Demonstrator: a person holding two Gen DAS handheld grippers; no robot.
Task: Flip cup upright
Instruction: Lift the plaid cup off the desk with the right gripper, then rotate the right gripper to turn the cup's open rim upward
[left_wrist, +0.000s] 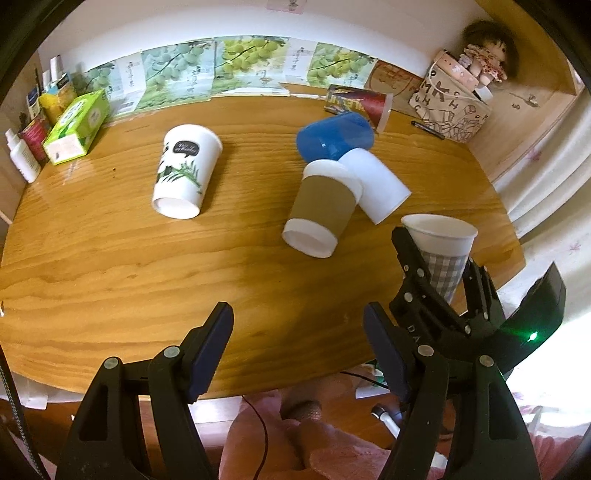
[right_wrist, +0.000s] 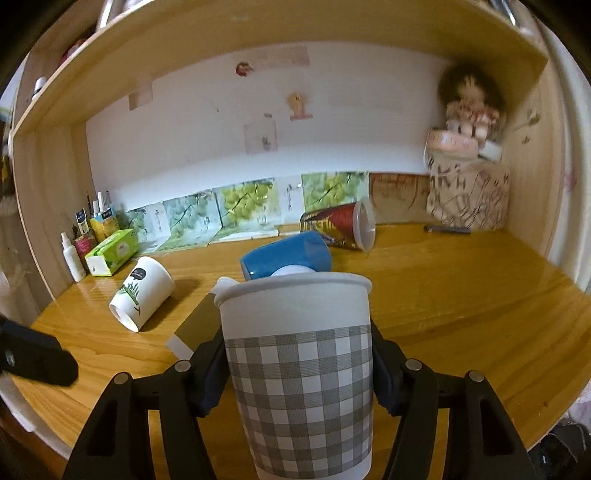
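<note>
Wooden tabletop (left_wrist: 110, 258) carries toppled cups; my right gripper (right_wrist: 299, 373) clamps the checked cup (right_wrist: 299, 369) mouth-up, ready to set down. Left gripper (left_wrist: 299, 350) waits, fingers spread, empty.

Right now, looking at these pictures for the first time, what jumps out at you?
The grey-checked white paper cup fills the right wrist view, held mouth-up between the black fingers of the right gripper. Behind it, paper cups lie toppled on the glossy wooden desk: a white leaf-printed cup at left and a brown-sleeved cup in the middle. The left gripper hovers open and empty.
</note>
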